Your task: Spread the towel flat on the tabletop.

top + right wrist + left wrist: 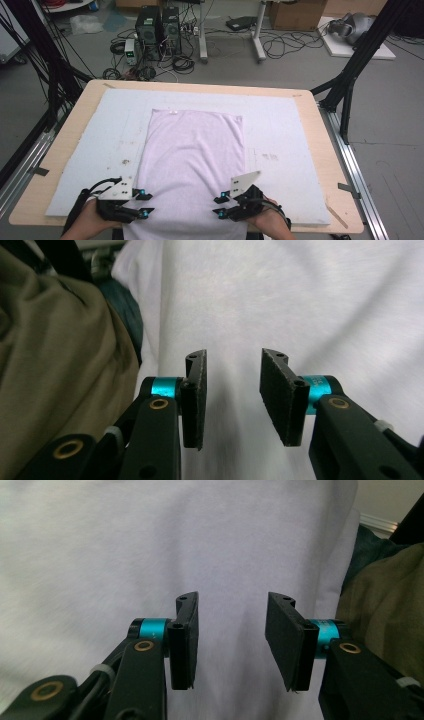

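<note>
The pale lilac garment (192,165) lies flat down the middle of the frame on the light blue mat (85,165) that covers the bench (70,120). Its far end is squared off in the upper middle, with both long sides tucked in so it makes a narrow upright panel. Its near end runs off the bottom edge of the frame, between my two hands. I judge the side folds done. What looks left is the fold along the length: lifting this near end and carrying it up toward the far end. Nothing is gripped yet, so that step has not begun.

At the lower left of the frame, my left gripper (144,204) sits at the garment's left edge, near the bottom corner. In the left gripper view its jaws stand partly open, a clear gap between the pads, and the cloth (150,545) shows flat behind and below them. No fold of fabric sits between the pads and I cannot see either pad touching the cloth, so I hold nothing here.

At the lower right, my right gripper (220,206) sits at the garment's right edge, level with the left one. In the right gripper view the jaws are also partly open, with a slightly narrower gap. The cloth (310,300) lies behind them, with nothing pinched. At the left of that view, olive fabric (55,365) of my clothing shows.
</note>
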